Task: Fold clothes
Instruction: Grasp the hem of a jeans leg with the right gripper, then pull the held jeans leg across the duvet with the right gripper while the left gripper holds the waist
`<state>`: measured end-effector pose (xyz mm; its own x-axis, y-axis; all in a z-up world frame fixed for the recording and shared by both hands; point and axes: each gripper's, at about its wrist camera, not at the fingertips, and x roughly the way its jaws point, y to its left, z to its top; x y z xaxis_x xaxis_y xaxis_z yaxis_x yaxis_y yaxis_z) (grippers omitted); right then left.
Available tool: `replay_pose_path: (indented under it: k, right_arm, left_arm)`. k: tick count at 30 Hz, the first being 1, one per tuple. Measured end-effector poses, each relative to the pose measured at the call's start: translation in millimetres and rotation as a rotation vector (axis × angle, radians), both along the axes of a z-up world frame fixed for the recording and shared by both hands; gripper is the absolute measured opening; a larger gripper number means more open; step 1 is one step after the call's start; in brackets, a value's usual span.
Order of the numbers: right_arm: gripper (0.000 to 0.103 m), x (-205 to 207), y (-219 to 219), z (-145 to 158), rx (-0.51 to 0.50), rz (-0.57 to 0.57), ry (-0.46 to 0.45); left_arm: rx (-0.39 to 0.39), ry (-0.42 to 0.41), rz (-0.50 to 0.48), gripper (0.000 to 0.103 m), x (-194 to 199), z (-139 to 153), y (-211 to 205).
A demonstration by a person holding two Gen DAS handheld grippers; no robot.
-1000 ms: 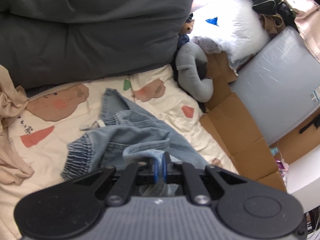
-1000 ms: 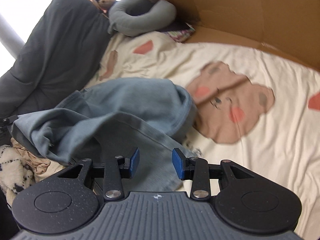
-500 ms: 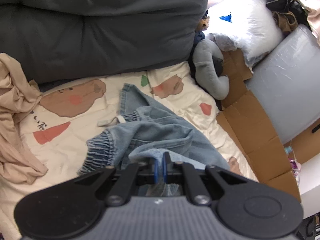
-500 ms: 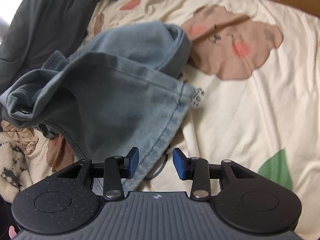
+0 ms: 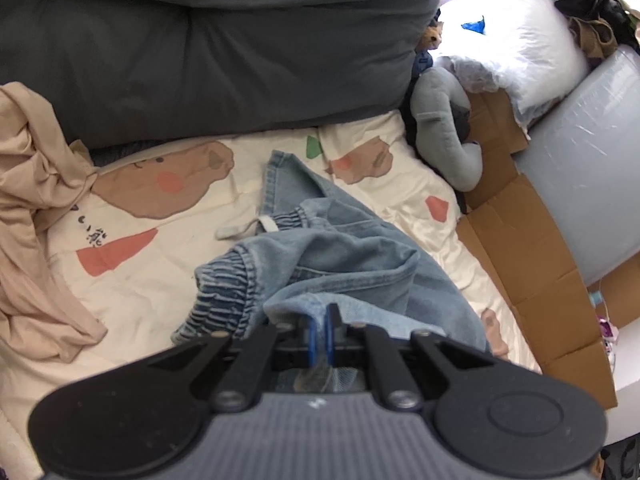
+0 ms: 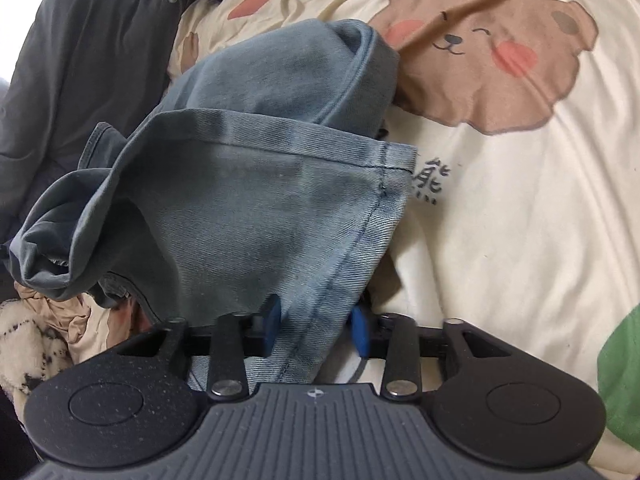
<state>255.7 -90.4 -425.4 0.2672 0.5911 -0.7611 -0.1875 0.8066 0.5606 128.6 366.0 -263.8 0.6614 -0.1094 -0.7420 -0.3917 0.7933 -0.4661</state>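
My left gripper (image 5: 319, 330) is pinched tight on the jeans (image 5: 340, 256) hem; my right gripper (image 6: 316, 330) is wide open, denim draped between its fingers, mid-bedsheet (image 6: 520, 220).

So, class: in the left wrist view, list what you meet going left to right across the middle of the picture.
Beige garment → bear-print sheet → denim jeans → grey neck pillow → flattened cardboard → grey bin.
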Motion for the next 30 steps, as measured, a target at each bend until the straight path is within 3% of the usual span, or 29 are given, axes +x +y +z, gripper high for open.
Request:
replay_pose_path:
  k: [4,13,24,30]
  right_arm:
    - [0.014,-4,-3,12,-0.003,0.020,-0.032]
    - [0.011,-24,-42,52,-0.072,0.013,-0.054]
    - [0.010,-83,-150,86,-0.212,-0.155,-0.021]
    - [0.010,-117,-203,100,-0.274,-0.202,-0.005]
  left_arm:
    - [-0.001,0.007,-0.007,0.005,-2,2,-3]
    - [-0.033,0.035,-0.043,0.006,-15,10,-25]
    - [-0.111,0.127,-0.170,0.010,-38,0,-77]
    - [-0.109,0.157,-0.185,0.014,-54,-1,-86]
